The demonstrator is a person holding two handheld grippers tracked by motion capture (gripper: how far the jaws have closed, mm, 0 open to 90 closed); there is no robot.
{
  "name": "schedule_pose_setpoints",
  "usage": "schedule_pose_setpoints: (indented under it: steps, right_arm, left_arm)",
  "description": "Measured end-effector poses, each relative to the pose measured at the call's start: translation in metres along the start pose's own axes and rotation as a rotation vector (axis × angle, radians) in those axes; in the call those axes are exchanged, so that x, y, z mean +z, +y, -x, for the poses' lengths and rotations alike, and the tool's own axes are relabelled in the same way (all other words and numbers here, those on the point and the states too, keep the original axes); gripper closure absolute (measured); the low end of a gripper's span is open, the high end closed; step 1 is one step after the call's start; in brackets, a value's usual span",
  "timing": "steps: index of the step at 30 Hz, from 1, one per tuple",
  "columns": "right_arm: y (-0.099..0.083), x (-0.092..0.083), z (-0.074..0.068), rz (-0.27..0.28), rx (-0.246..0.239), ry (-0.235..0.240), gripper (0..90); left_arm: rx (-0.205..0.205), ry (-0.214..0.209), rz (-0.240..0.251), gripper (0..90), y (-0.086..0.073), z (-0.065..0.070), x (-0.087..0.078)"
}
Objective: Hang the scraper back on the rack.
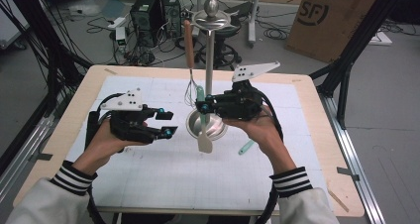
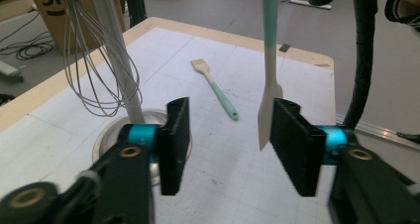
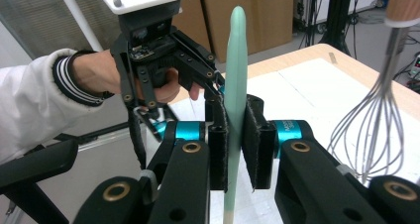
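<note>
A spatula (image 1: pixel 204 140) with a mint-green handle and a pale blade hangs upright, blade down, in front of the metal stand (image 1: pixel 210 60). My right gripper (image 1: pixel 202 106) is shut on its handle (image 3: pixel 236 50), and both pads press it. My left gripper (image 1: pixel 166 123) stands open just left of the stand's round base (image 1: pixel 218 130), with nothing between its jaws. In the left gripper view the blade (image 2: pixel 270 100) hangs just beyond the pad (image 2: pixel 292 144) on the right side of my left gripper (image 2: pixel 225 130), apart from it.
A wire whisk (image 1: pixel 189 60) with a wooden handle hangs from the stand's top disc, and its wires (image 2: pixel 99 60) are close to the pole. A second small green-handled spatula (image 1: pixel 245 147) lies flat on the white mat to the right. A cardboard box (image 1: pixel 332 16) and cables sit on the floor beyond the table.
</note>
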State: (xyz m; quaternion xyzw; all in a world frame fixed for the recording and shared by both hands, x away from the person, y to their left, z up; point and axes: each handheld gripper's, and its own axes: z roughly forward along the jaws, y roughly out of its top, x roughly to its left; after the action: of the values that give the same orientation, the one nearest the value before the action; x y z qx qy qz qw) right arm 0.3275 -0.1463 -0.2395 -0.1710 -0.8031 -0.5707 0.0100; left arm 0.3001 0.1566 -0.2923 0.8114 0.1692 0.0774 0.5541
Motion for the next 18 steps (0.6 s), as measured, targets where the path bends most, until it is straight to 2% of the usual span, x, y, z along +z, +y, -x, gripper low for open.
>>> schedule_pose_setpoints:
  steps: [4, 6, 9, 18]
  right_arm:
    - [0.003, -0.004, 0.003, 0.002, 0.001, -0.003, 82.0]
    - [0.005, -0.005, 0.004, 0.003, 0.000, -0.007, 82.1]
    - [0.007, -0.008, 0.007, 0.002, -0.002, -0.010, 82.1]
    - [0.018, -0.013, 0.010, 0.008, -0.007, -0.018, 82.0]
  left_arm:
    - [-0.008, 0.007, -0.020, 33.9, -0.004, -0.002, -0.002]
    - [-0.005, 0.010, -0.015, 33.1, -0.006, -0.003, -0.005]
    - [-0.010, 0.011, -0.015, 25.0, -0.008, -0.005, -0.007]
    - [-0.001, -0.014, -0.014, 5.3, -0.010, -0.006, -0.010]
